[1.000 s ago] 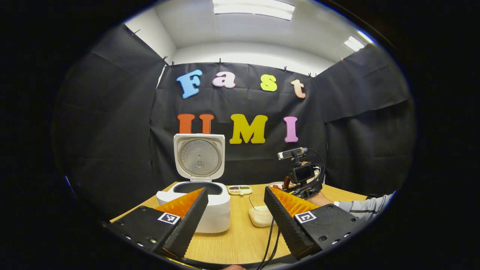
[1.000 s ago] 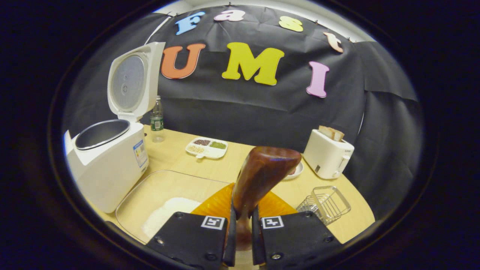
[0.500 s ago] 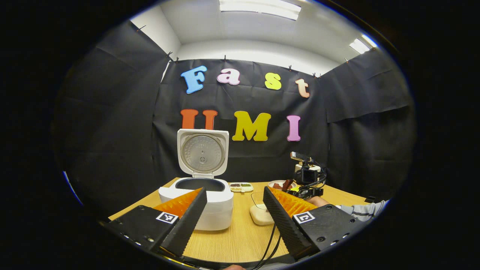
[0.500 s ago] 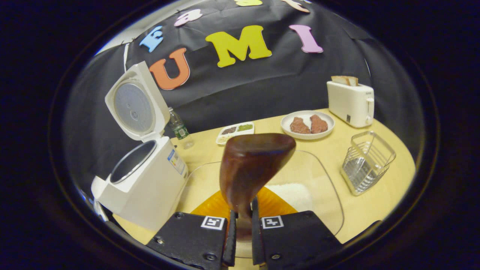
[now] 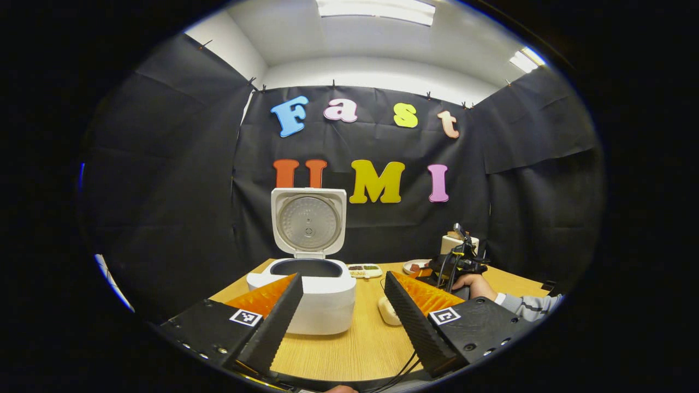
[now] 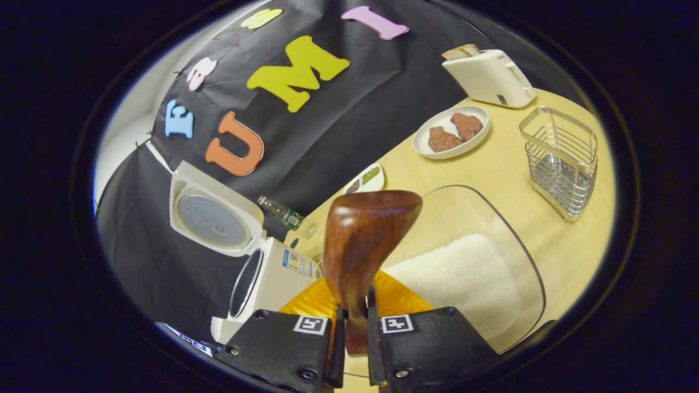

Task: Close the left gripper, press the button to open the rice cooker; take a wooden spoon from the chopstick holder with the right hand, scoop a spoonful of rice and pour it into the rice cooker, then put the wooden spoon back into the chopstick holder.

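Wooden spoon pinched over the rice container, rice cooker lid up

Left tongs (image 5: pixel 343 311) spread wide before the rice cooker (image 5: pixel 306 295). Right of the cooker, the right tongs (image 6: pixel 353 333) pinch the wooden spoon (image 6: pixel 363 240), handle hidden, bowl pointing upright above the rice container (image 6: pixel 491 273).

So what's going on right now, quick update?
Left gripper open, idle. Right gripper shut on spoon, above rice in clear container. Cooker lid up. Nothing blocking.
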